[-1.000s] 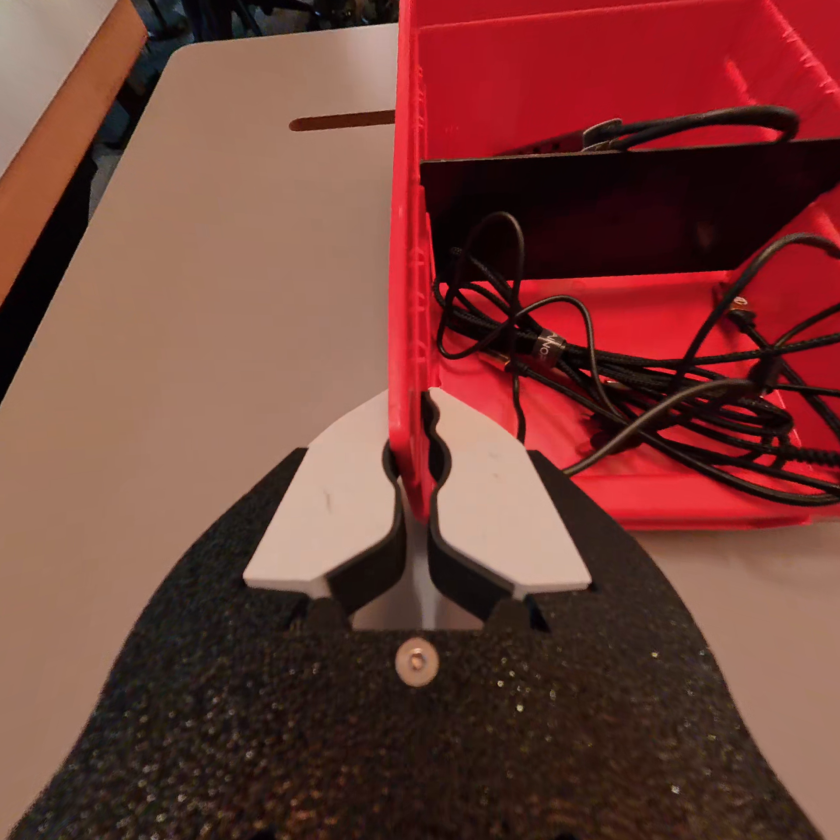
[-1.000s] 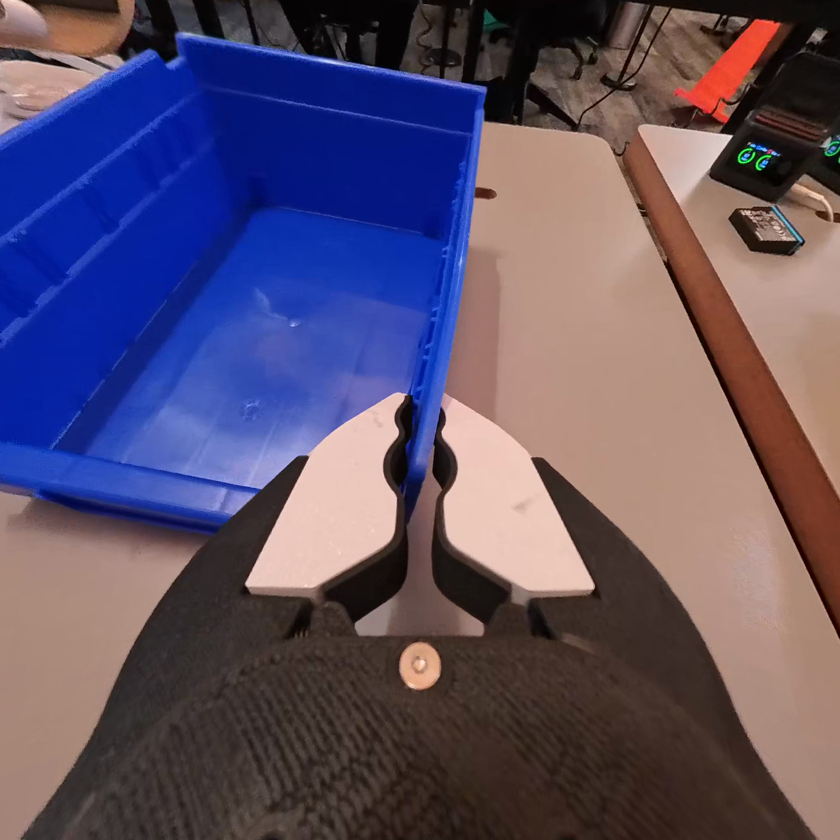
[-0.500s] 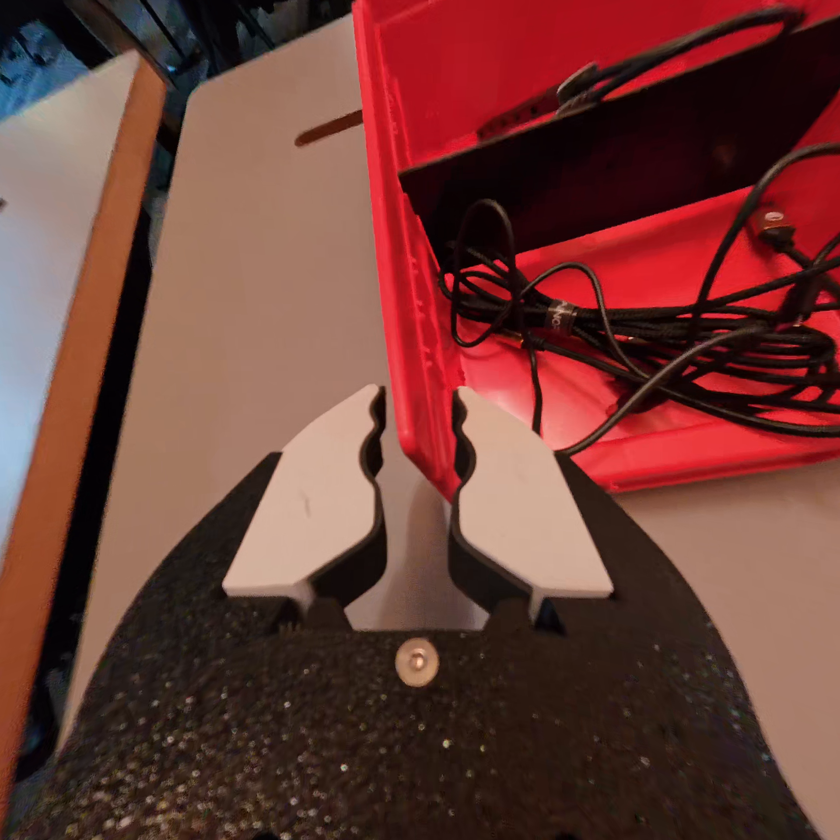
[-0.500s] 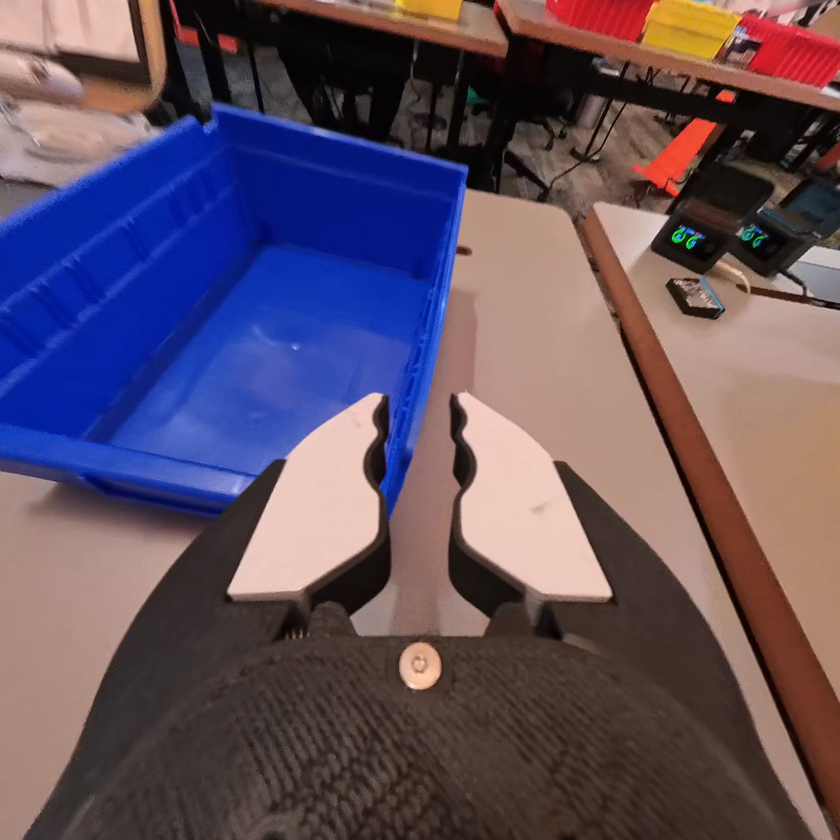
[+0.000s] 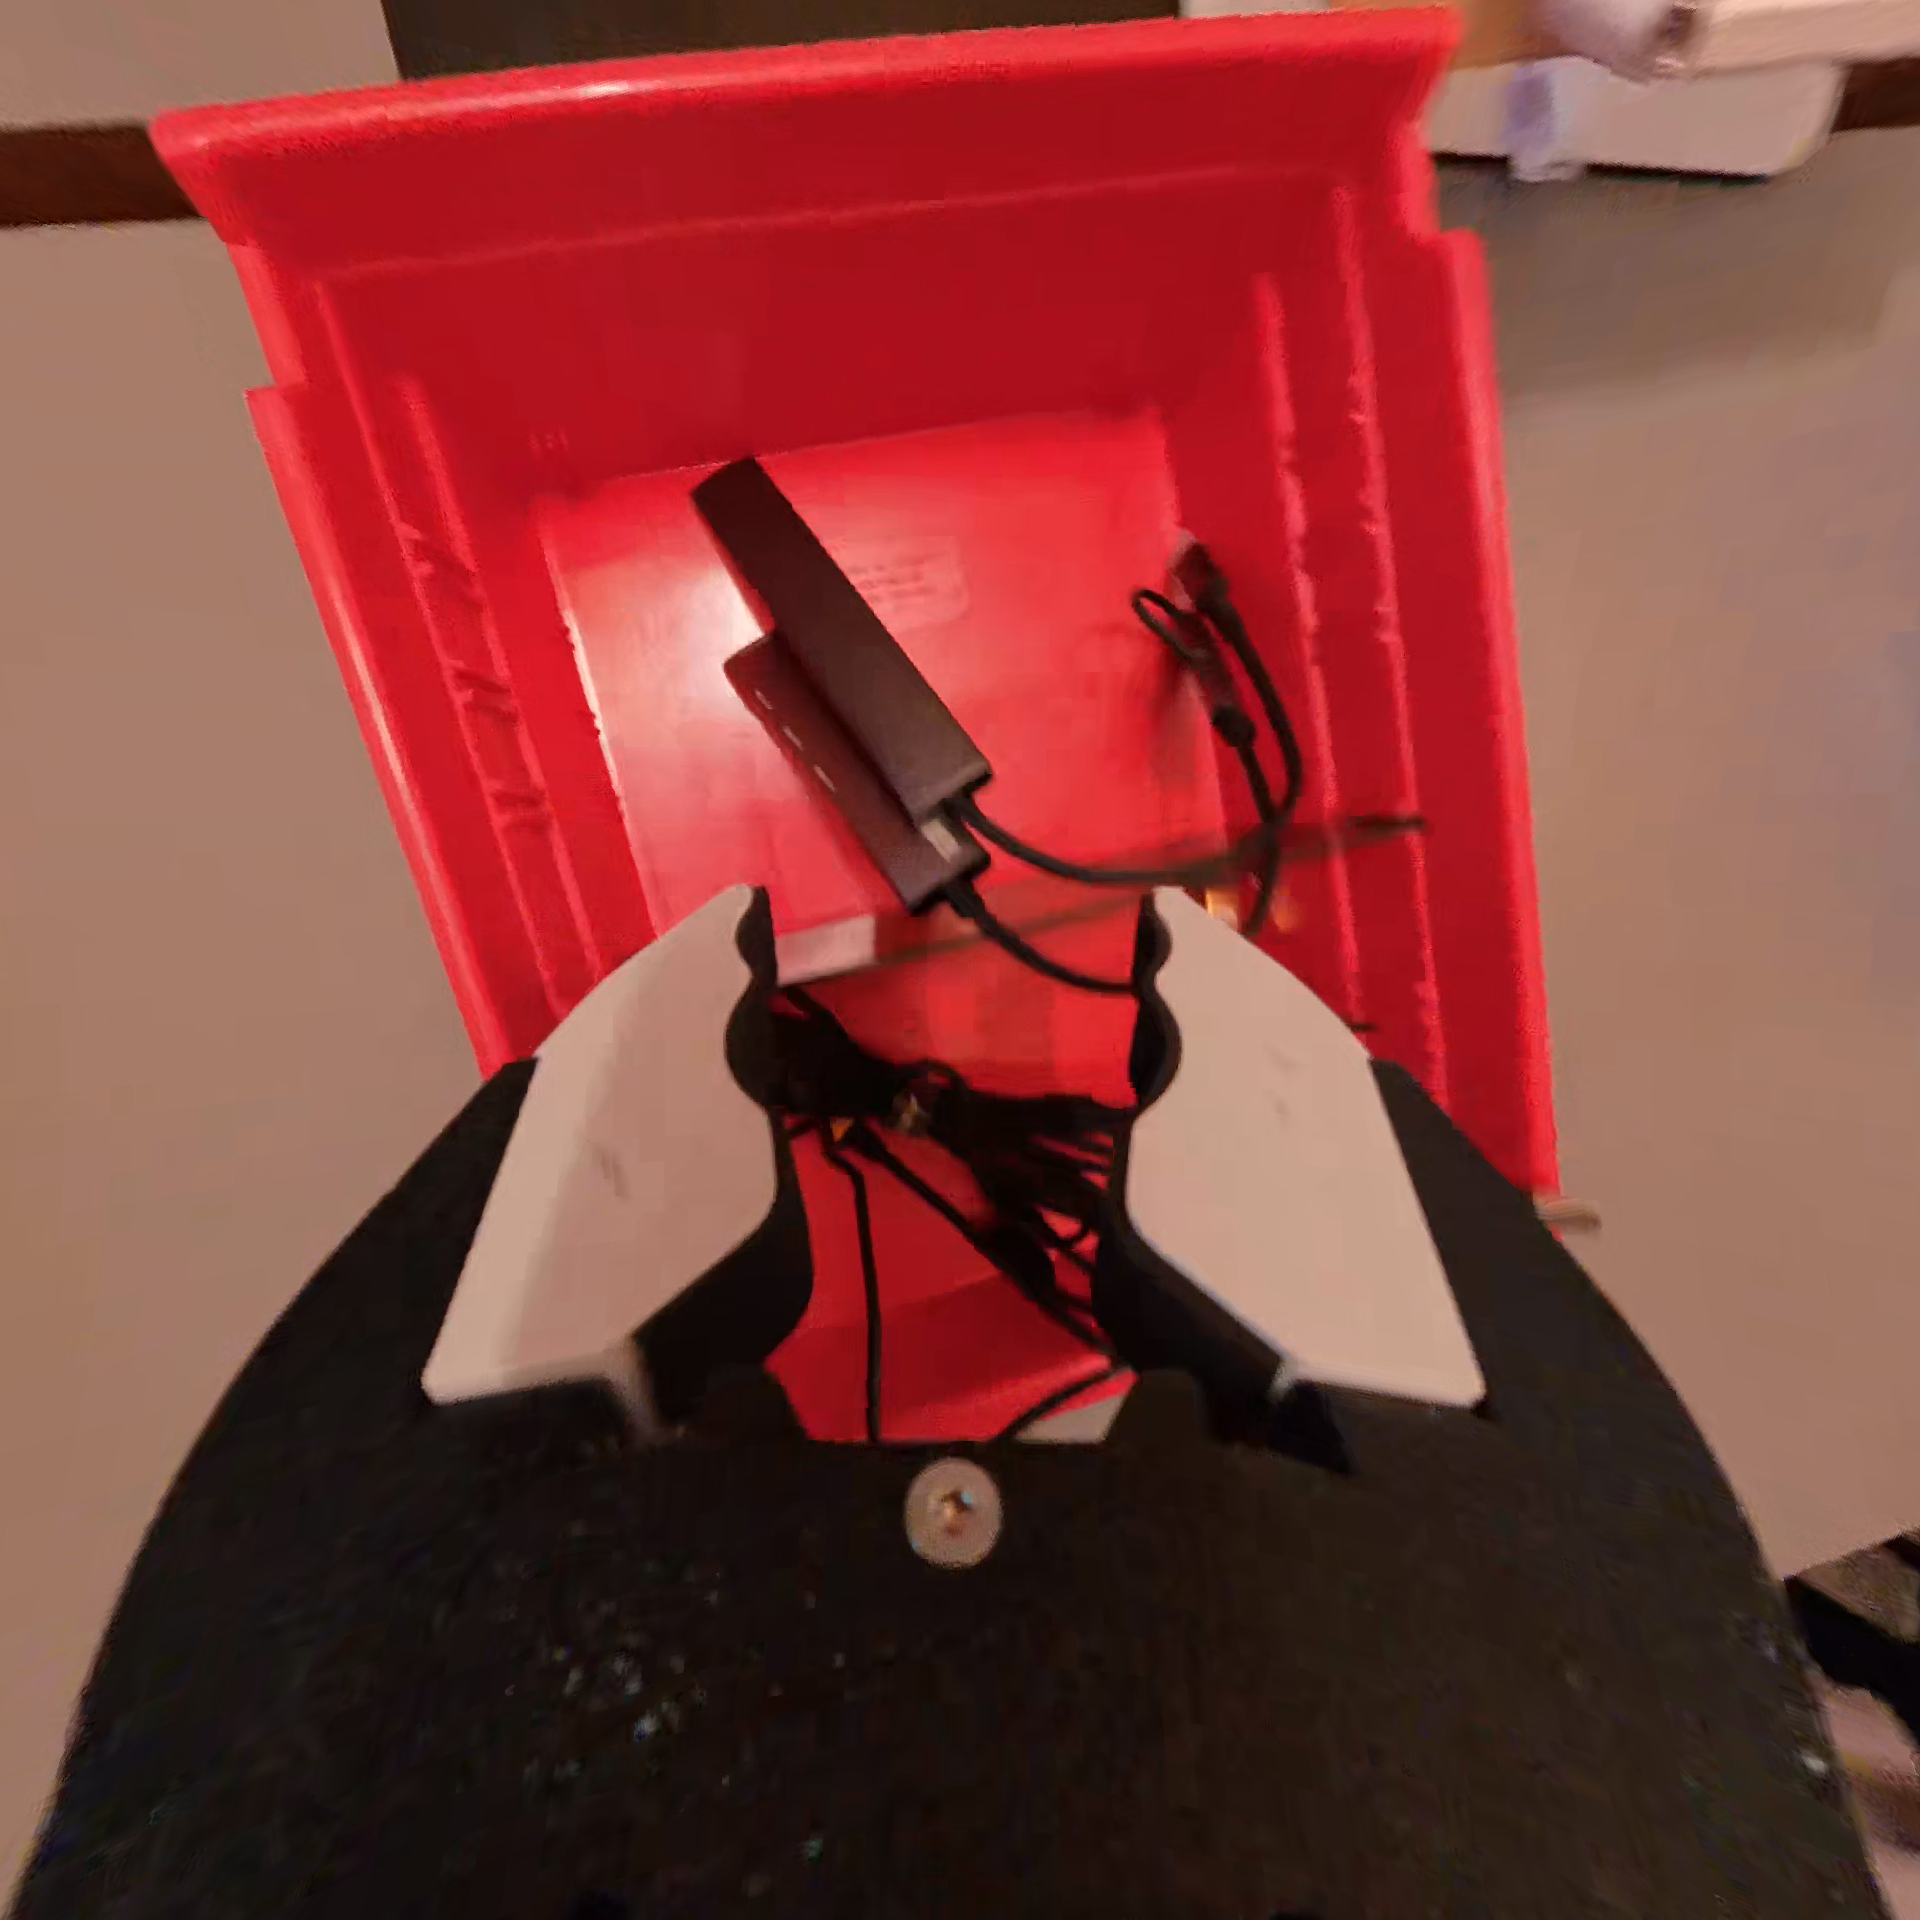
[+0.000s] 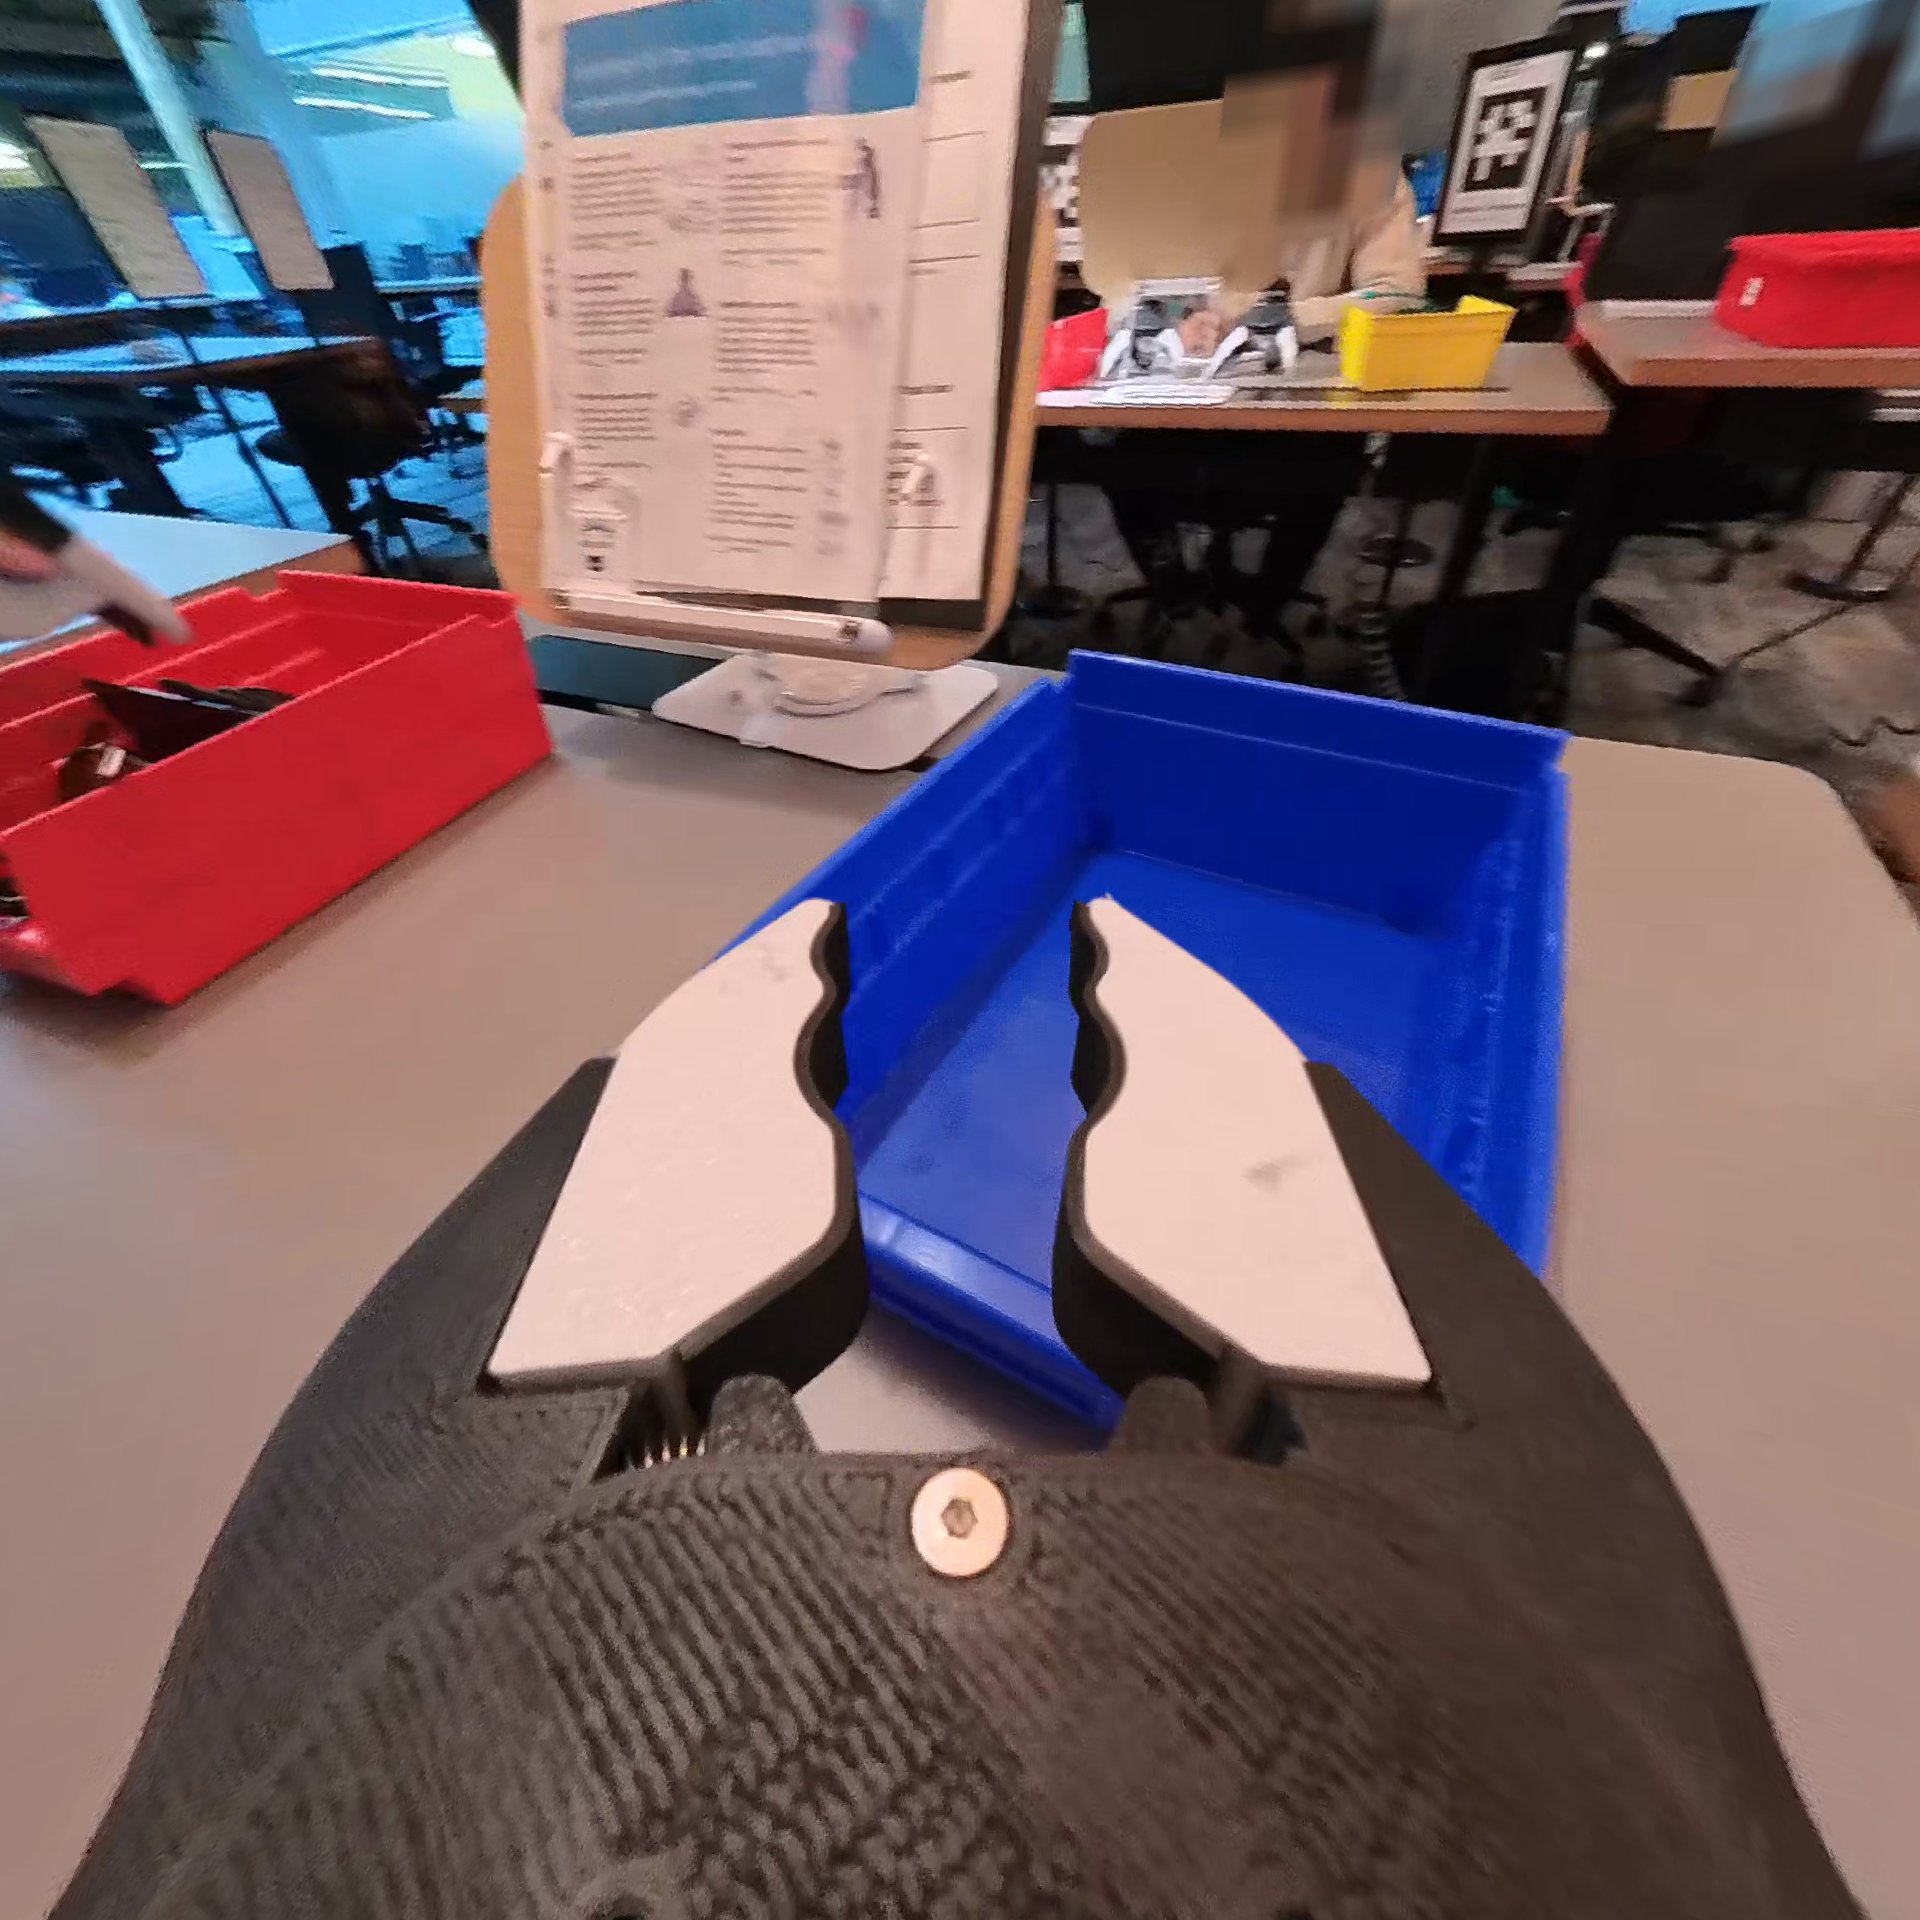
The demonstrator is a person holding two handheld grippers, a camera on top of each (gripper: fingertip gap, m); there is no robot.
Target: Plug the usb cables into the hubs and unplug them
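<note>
In the left wrist view I look down into the red bin (image 5: 727, 260). Two black USB hubs (image 5: 842, 665) lie stacked in its far part, and their short leads run to the right wall (image 5: 1216, 644). A thin divider (image 5: 831, 951) crosses the bin. A tangle of black USB cables (image 5: 966, 1132) lies in the near part. My left gripper (image 5: 951, 914) is open and empty above the tangle. My right gripper (image 6: 956, 914) is open and empty over the near end of the empty blue bin (image 6: 1299, 831).
In the right wrist view the red bin (image 6: 291, 790) stands to the left of the blue bin on the grey table (image 6: 571, 935). A paper stand (image 6: 748, 364) stands behind both bins. A person sits at a far table with a yellow bin (image 6: 1423, 343). Across from one pair of fingers to the other is roughly 55 centimetres.
Both grippers let go of the bin walls and opened wide. The left one rose over the red bin and looks down into it. The right one drew back to the blue bin's near end.
</note>
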